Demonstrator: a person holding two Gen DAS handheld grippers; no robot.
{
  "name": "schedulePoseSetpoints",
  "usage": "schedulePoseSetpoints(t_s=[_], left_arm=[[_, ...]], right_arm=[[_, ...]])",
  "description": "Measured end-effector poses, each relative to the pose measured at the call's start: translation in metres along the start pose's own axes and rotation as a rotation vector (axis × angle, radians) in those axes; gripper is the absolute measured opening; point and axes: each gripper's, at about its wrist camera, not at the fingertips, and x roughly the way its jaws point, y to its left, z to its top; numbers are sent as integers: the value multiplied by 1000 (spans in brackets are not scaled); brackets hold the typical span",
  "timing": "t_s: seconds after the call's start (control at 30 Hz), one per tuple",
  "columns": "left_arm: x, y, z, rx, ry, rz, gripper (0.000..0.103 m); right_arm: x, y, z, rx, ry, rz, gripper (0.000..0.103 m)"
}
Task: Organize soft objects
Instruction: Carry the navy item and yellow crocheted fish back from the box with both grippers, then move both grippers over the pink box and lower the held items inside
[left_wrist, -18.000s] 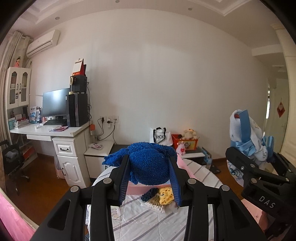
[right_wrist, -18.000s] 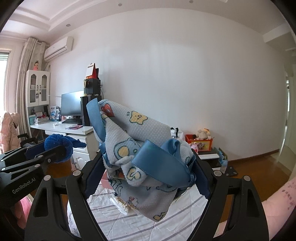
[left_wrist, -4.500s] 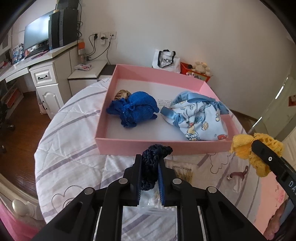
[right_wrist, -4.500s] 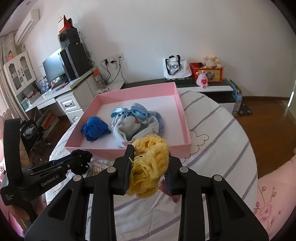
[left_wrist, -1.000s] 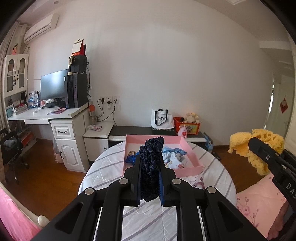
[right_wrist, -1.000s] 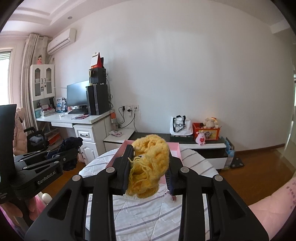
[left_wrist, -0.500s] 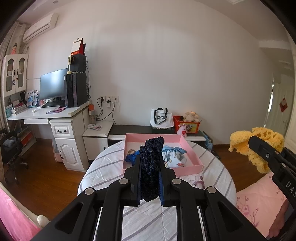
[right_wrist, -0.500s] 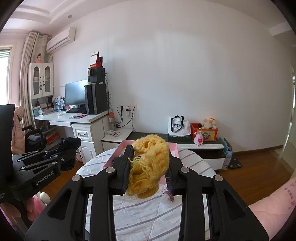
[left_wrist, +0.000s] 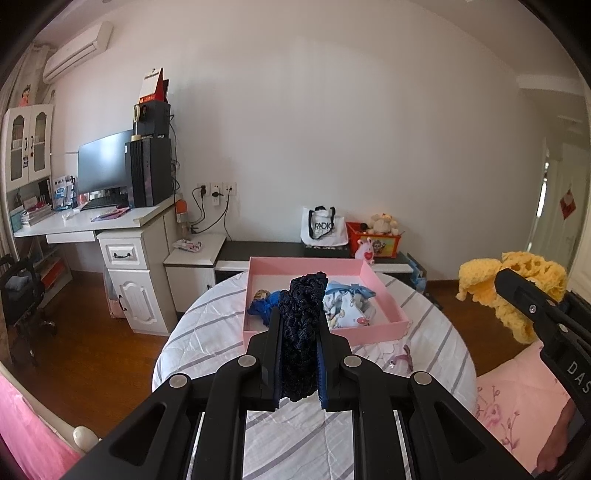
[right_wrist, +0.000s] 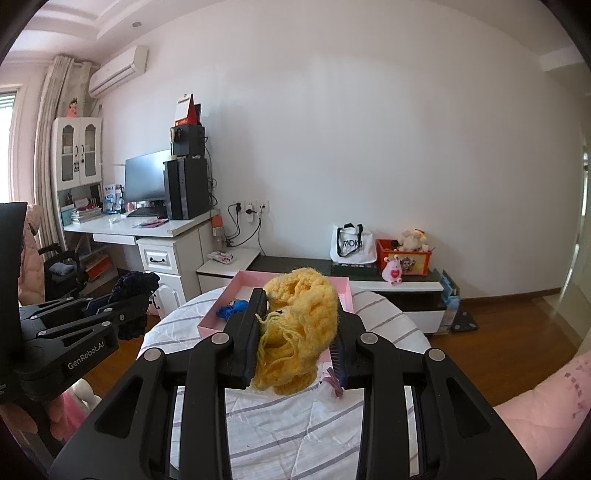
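Observation:
My left gripper (left_wrist: 298, 325) is shut on a dark navy knitted piece (left_wrist: 301, 332) and holds it high above the round table (left_wrist: 207, 332). My right gripper (right_wrist: 297, 325) is shut on a yellow knitted piece (right_wrist: 299, 325), also raised over the table. In the left wrist view the yellow knitted piece (left_wrist: 513, 291) shows at the right edge. Farther back on the table lies a pink tray (left_wrist: 384, 291) with a bright blue knitted piece (left_wrist: 264, 302) and a pale blue printed cloth (left_wrist: 345, 304) inside. In the right wrist view the pink tray (right_wrist: 218, 314) is partly hidden behind the yellow piece.
The table wears a white quilted cover with grey stripes. A small pink hair clip (left_wrist: 402, 356) lies in front of the tray. A white desk (left_wrist: 110, 225) with a monitor stands at the left, a low dark cabinet (left_wrist: 280, 251) along the wall. Wooden floor surrounds the table.
Both grippers keep their grip and stay almost still. The views have tipped slightly downward, so the table and tray sit a little nearer in the frame.

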Motion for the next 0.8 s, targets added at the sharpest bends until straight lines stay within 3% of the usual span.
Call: schedulePoseSetpoints(t_s=[0.8], left_arm=[[154,7,27,-16,230,1,11]], right_arm=[[114,-25,-28,55,236,0,29]])
